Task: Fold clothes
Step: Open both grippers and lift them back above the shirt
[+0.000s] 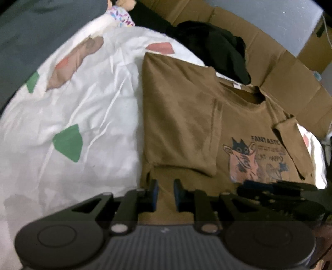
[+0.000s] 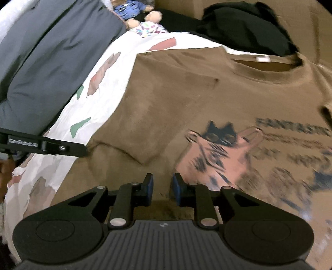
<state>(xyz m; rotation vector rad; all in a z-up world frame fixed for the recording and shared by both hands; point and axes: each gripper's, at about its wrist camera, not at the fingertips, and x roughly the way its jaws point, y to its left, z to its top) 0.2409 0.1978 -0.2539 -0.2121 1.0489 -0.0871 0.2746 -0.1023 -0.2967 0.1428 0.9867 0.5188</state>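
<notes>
Left wrist view: a brown T-shirt (image 1: 186,116) is seen spread front-up on a white bed cover (image 1: 87,108) printed with green and pink patches. One side panel and its sleeve have already been turned inward over the chest, and the sleeve on the other side is also laid in across the print, so the lengthwise folds appear done. The crosswise fold, hem toward collar, seems to be what is left. The left tongs (image 1: 166,194) are held above the shirt's near edge with a narrow gap between the blue pads and no cloth pinched between them. The right tongs (image 1: 276,187) can be made out at the lower right, too blurred to tell their state here. On the chest print the word "FANTASTIC" can be read above a cartoon cat in a bag; lower lines look like "EAT HAPPY" but are not sharp. A small white neck tag is seen, unreadable. A black garment (image 1: 220,47) lies behind, against brown cardboard (image 1: 280,68).

Right wrist view: the right tongs (image 2: 162,188) are shown slightly parted over the shirt's lower front, gripping nothing. The print is smeared by motion. At the left edge, the side of the left tongs (image 2: 44,144) carries white lettering that seems to read "GenRobot.AI". A stuffed toy (image 2: 137,10) lies at the far end of the bed.
</notes>
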